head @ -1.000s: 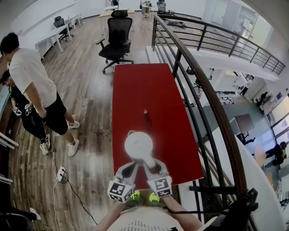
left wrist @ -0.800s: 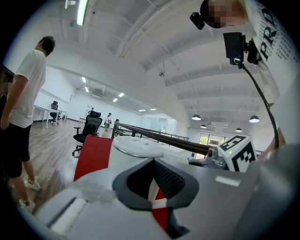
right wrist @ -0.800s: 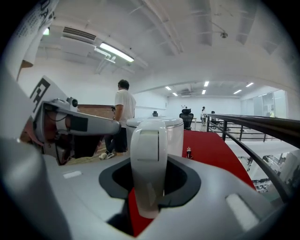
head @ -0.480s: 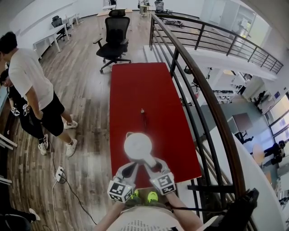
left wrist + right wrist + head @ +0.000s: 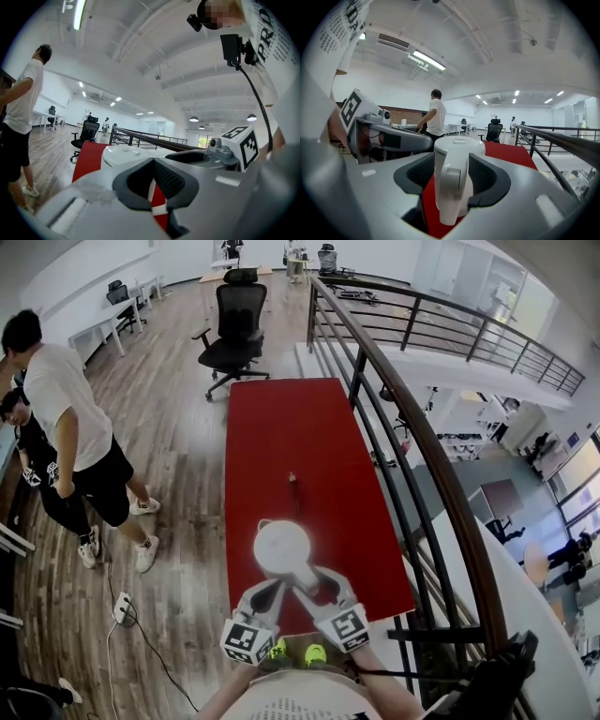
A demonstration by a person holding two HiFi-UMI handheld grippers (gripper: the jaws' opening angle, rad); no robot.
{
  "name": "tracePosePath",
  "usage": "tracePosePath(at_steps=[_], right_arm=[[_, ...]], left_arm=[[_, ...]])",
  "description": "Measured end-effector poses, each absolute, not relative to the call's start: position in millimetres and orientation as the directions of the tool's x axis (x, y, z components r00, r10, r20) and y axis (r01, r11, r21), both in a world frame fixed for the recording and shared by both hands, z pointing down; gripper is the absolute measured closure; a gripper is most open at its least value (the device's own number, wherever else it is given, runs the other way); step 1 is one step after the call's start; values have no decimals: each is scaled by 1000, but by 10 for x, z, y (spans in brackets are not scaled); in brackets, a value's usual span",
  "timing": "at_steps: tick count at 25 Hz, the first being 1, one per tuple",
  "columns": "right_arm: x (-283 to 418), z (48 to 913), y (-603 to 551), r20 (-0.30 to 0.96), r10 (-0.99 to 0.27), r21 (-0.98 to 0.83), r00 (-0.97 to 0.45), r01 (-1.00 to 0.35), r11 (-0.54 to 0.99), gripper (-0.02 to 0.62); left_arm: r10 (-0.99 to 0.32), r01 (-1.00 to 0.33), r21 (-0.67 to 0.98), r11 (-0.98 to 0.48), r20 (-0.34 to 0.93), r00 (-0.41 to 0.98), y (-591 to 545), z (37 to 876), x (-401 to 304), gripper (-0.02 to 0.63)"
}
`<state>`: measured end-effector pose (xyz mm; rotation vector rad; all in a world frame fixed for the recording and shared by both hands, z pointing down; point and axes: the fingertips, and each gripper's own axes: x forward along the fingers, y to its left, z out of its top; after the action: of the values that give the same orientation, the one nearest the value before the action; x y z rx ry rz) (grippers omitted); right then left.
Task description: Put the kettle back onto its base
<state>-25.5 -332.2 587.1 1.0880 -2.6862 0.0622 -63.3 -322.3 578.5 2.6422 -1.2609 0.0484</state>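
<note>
The white kettle (image 5: 281,546) stands on the red table (image 5: 281,437) near its front edge; I cannot make out its base under it. Its handle (image 5: 452,183) points toward me and sits between the jaws of my right gripper (image 5: 315,584), which have just been opening. The pads stand off both sides of the handle, so that gripper is open. My left gripper (image 5: 267,592) rests just left of the handle, shut and empty. In the left gripper view the kettle lid (image 5: 124,154) shows beyond the left gripper (image 5: 152,161).
A small dark object (image 5: 292,480) lies mid-table beyond the kettle. A black railing (image 5: 412,446) runs along the table's right side. An office chair (image 5: 234,324) stands at the far end. Two people (image 5: 66,418) stand on the wooden floor to the left.
The right gripper's jaws have spread apart from the kettle handle. The kettle stays in place on the table, and the left gripper has hardly moved.
</note>
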Motion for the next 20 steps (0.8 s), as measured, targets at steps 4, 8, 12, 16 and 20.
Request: tracePosePath(at_steps=[4,8,12,16,20], right_arm=[[-220,5492,-3353,176,-709,177,-683,-686,706,564],[-220,5385,-3433,158,-728,159,-667,-711,685,588],[-232,5423,-3468,173,-727,144,-665,-713,686,588],[-260,5426,-3485,188,-724,162,-664,-706,690,588],[-299,5421,-3532,188,-721,167,-667,-702,693,588]], left_arm=[[-765,-766,157,-623,85,639,-3262,5647,-586,614],[-761,-759,156,-632,61,646,-3286,5532,-550,614],[-755,-753,147,-642,48,654,-3290,5495,-527,614],[-755,-753,144,-643,47,654,-3311,5466,-527,614],[-757,-754,143,-641,51,652,-3362,5479,-542,614]])
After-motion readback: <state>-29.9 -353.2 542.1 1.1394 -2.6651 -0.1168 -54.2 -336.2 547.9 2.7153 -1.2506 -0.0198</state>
